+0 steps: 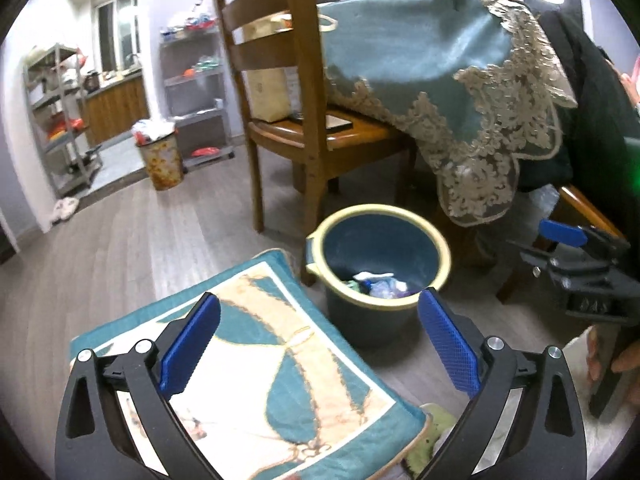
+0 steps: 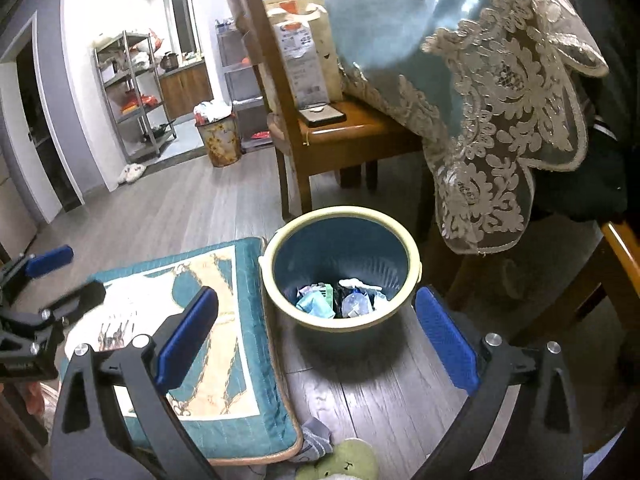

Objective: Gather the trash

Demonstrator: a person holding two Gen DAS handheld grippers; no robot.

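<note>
A dark blue bucket with a cream rim [image 1: 400, 210] [image 2: 340, 212] stands on the wooden floor beside a table leg. Crumpled wrappers and paper trash [image 1: 380, 282] [image 2: 340, 300] lie in its bottom. My left gripper [image 1: 320, 340] hangs open above the cushion's edge and the bucket's near side, with nothing between its blue pads. My right gripper [image 2: 316, 336] is open too and empty, just in front of the bucket. Each gripper shows at the edge of the other's view: the right gripper [image 1: 536, 246] and the left gripper [image 2: 64, 280].
A teal patterned cushion [image 1: 260, 360] [image 2: 224, 320] lies left of the bucket. A wooden chair [image 1: 304, 136] and a table with a teal lace-edged cloth [image 1: 420, 52] stand behind. A full floral bin [image 1: 160, 160] and metal shelves are farther back. A green soft toy [image 2: 340, 464] lies near.
</note>
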